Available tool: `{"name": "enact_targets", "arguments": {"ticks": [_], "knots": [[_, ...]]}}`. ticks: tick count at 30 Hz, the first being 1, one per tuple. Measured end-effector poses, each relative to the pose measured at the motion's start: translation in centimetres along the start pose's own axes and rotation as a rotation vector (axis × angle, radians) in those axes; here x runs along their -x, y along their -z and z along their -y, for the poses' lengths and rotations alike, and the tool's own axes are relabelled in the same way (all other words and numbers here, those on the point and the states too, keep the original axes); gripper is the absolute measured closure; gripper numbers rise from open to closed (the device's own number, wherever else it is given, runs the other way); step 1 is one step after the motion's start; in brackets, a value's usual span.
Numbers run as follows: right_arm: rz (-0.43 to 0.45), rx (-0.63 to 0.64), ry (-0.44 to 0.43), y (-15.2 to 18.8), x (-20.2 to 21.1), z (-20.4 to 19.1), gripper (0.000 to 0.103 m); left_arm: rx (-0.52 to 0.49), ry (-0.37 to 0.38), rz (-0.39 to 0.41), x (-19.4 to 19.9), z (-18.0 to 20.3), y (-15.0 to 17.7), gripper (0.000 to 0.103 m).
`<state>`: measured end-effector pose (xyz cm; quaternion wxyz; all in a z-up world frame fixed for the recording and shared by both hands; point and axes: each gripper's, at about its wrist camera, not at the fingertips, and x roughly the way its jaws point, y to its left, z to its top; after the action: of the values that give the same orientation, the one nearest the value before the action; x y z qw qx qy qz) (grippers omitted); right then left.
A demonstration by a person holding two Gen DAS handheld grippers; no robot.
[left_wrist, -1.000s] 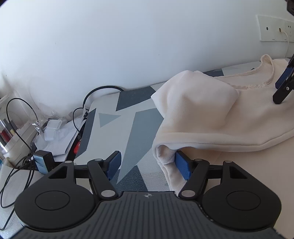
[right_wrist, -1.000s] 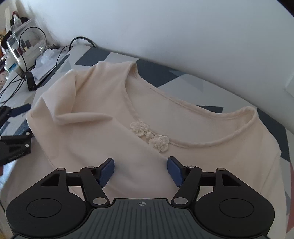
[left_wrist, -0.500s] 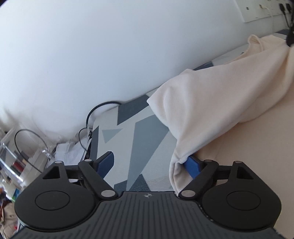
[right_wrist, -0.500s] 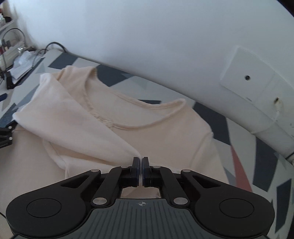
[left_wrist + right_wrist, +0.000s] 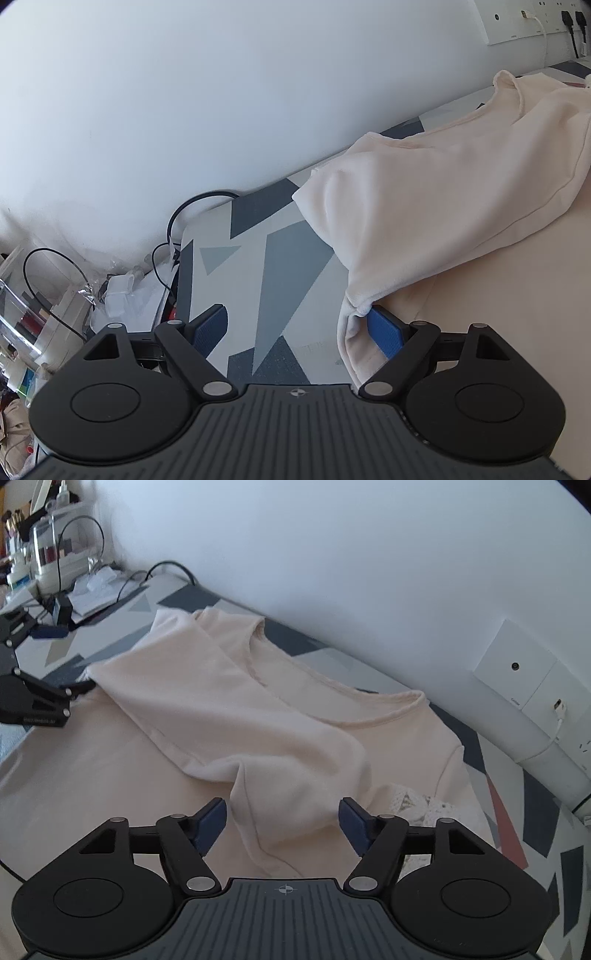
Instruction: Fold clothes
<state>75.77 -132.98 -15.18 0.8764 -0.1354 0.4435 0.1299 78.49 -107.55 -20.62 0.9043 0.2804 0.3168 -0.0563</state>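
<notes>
Sweater (image 5: 229,709) sleeve folded across; left claw (image 5: 299,328) and right claw (image 5: 282,821) both gape, empty.

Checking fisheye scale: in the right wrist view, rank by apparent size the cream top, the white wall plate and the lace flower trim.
1. cream top
2. white wall plate
3. lace flower trim, partly hidden, so unsure

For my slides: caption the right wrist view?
Open right gripper over a cream top, its sleeve folded across, on a patterned table.
</notes>
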Motion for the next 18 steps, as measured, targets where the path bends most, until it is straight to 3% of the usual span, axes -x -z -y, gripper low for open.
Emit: {"name": "enact_targets", "arguments": {"ticks": [3,5,6,7,11,13,14,16,18], "knots": [[-0.021,0.018,0.036,0.7,-0.9,-0.9,0.039,0.035,0.01,-0.019,-0.3,-0.6,0.1,0.018],[-0.028,0.042,0.071,1.4,-1.4,-1.1,0.046,0.06,0.017,-0.032,-0.5,-1.0,0.2,0.018],[-0.032,0.059,0.086,1.6,-1.6,-1.0,0.062,0.072,0.021,-0.038,-0.5,-1.2,0.3,0.018],[-0.036,0.076,0.101,1.9,-1.8,-1.0,0.093,0.084,0.025,-0.044,-0.6,-1.4,0.3,0.017],[0.04,0.015,0.236,2.8,0.1,1.2,0.094,0.134,0.046,-0.058,-0.9,-2.4,0.6,0.016],[0.035,-0.048,0.198,3.5,1.2,2.4,0.092,0.142,0.048,-0.06,-0.9,-2.5,0.6,0.016],[0.018,-0.072,0.163,3.8,1.5,2.9,0.086,0.137,0.041,-0.06,-0.9,-2.4,0.6,0.015],[-0.001,-0.108,0.127,4.8,2.3,3.5,0.064,0.135,0.035,-0.059,-0.9,-2.4,0.6,0.014],[0.019,-0.151,0.123,5.9,3.5,4.0,0.057,0.135,0.029,-0.059,-0.9,-2.3,0.6,0.013]]}}
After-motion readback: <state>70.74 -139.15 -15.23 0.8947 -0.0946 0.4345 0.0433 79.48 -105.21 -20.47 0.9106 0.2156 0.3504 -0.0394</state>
